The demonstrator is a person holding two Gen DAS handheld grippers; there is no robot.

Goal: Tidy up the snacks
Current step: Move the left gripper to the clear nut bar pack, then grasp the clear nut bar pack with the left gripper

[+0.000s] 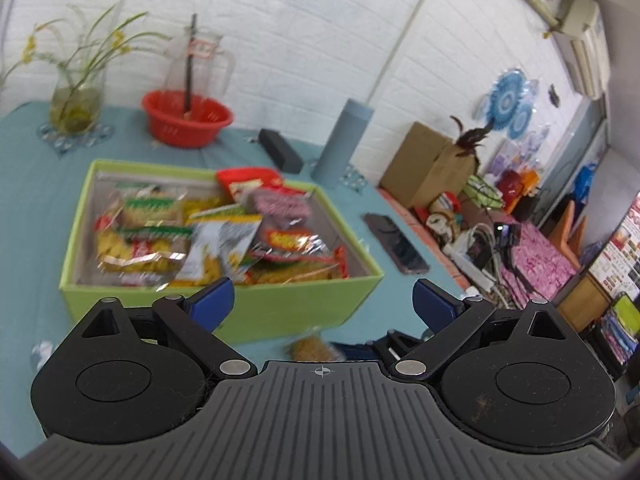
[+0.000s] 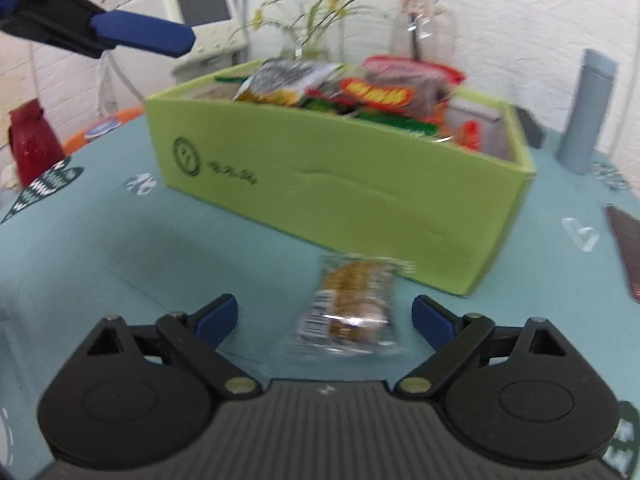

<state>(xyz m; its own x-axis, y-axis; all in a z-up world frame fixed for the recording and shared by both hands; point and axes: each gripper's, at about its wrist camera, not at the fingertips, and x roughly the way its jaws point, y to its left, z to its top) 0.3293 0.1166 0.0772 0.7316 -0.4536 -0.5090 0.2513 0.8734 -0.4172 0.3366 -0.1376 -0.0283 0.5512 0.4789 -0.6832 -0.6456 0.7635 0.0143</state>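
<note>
A lime-green box (image 1: 280, 308) (image 2: 340, 184) on the teal tablecloth holds several snack packets (image 1: 180, 236) piled above its rim. One small clear packet of brown biscuits (image 2: 348, 308) (image 1: 310, 348) lies on the cloth just in front of the box's near wall. My right gripper (image 2: 326, 318) is open, with that packet between its blue fingers and neither pad touching it. My left gripper (image 1: 323, 302) is open and empty, raised in front of the box. One of its blue fingers (image 2: 140, 36) shows at the upper left of the right wrist view.
Behind the box stand a red basket (image 1: 187, 118), a glass vase of flowers (image 1: 76, 100), a glass pitcher (image 1: 200, 60), a grey cylinder (image 1: 344, 140) and a black case (image 1: 280, 150). A phone (image 1: 396, 244) lies to the right, near the table edge. A red bag (image 2: 32, 140) sits far left.
</note>
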